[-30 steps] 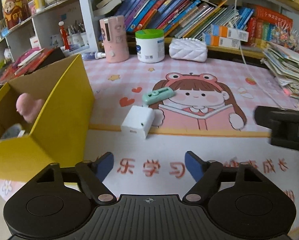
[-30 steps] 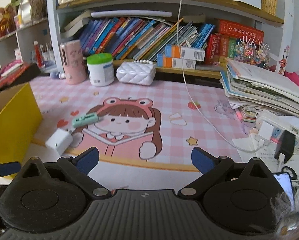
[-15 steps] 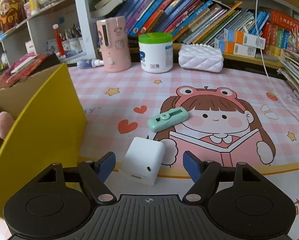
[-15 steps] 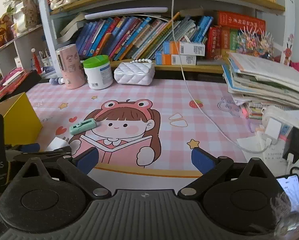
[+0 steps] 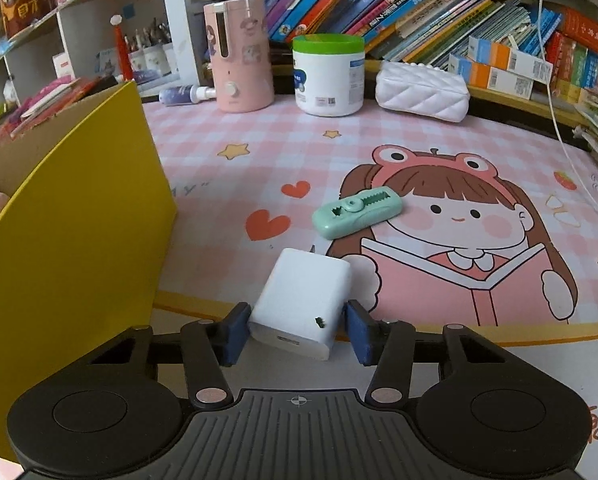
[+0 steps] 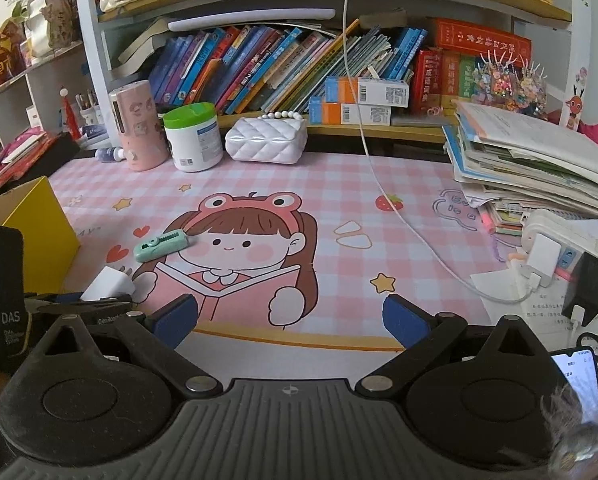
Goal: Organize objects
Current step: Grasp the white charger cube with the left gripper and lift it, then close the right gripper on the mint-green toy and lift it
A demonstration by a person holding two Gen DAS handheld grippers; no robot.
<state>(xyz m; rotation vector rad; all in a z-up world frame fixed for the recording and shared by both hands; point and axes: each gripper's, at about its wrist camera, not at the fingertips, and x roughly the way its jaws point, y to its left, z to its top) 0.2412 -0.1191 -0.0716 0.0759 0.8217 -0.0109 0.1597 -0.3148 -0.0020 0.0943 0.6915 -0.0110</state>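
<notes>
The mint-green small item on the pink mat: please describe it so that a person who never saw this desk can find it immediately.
Look at the pink checked mat with the cartoon girl in a frog hat. The mint-green item lies flat at the left edge of her hair, beside two red hearts. Unlike the plain white charger block just in front of it, it is oblong, with a toothed ridge along its top.

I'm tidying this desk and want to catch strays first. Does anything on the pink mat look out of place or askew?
Two loose items lie skewed on the mat: a white charger lying on its side, prongs out, between the left gripper fingers, and a mint-green correction tape lying diagonally. Both lie outside the yellow box. A white cable trails across the mat.
</notes>
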